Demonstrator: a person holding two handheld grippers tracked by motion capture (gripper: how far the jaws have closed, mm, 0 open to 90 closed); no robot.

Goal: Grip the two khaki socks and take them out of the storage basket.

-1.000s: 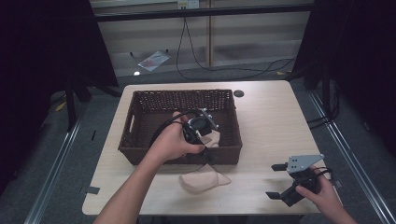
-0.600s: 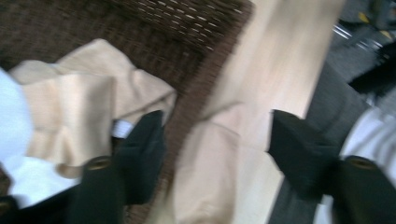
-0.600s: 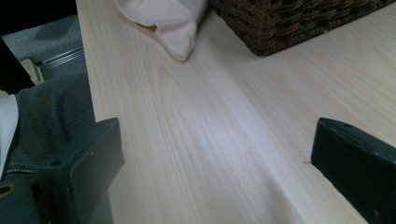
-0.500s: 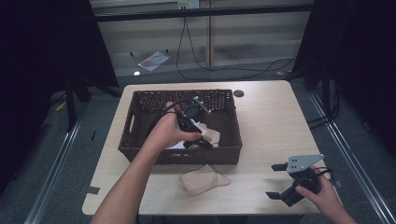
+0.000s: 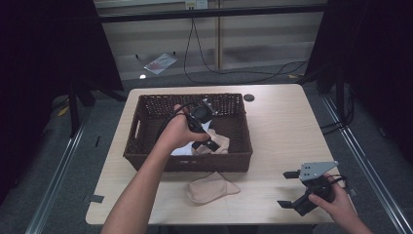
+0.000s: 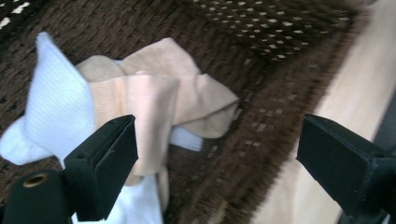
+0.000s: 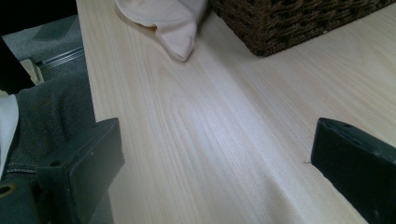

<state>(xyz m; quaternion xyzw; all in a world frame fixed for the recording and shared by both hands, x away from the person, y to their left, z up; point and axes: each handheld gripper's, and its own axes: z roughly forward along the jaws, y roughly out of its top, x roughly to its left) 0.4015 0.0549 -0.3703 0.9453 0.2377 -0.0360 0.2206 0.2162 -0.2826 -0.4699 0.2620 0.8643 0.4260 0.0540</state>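
The left gripper (image 5: 209, 142) has just been opening its jaws, and they now stand wide apart with nothing pressed between them; in the left gripper view the beige sock (image 6: 173, 93) lies loose on the basket floor just beyond them, draped over a white sock (image 6: 56, 112). A second ago those jaws were nearly closed over the basket's near wall at about 6 o'clock of its interior; since then the hand (image 5: 178, 131) has carried the gripper inward and lower, toward the basket's middle, and the beige sock sits in the wicker basket (image 5: 146, 146) just right of centre, at roughly 4 o'clock of the gripper. A second beige sock (image 5: 212, 187) lies on the table (image 5: 282, 126) in front of the basket's near wall, where it was before, at 6 o'clock from the basket. The right gripper (image 5: 292, 190) rests unmoved near the table's near right corner, at about 4 o'clock from the basket, its jaws spread wide and holding nothing, bare wood between them in the right gripper view.
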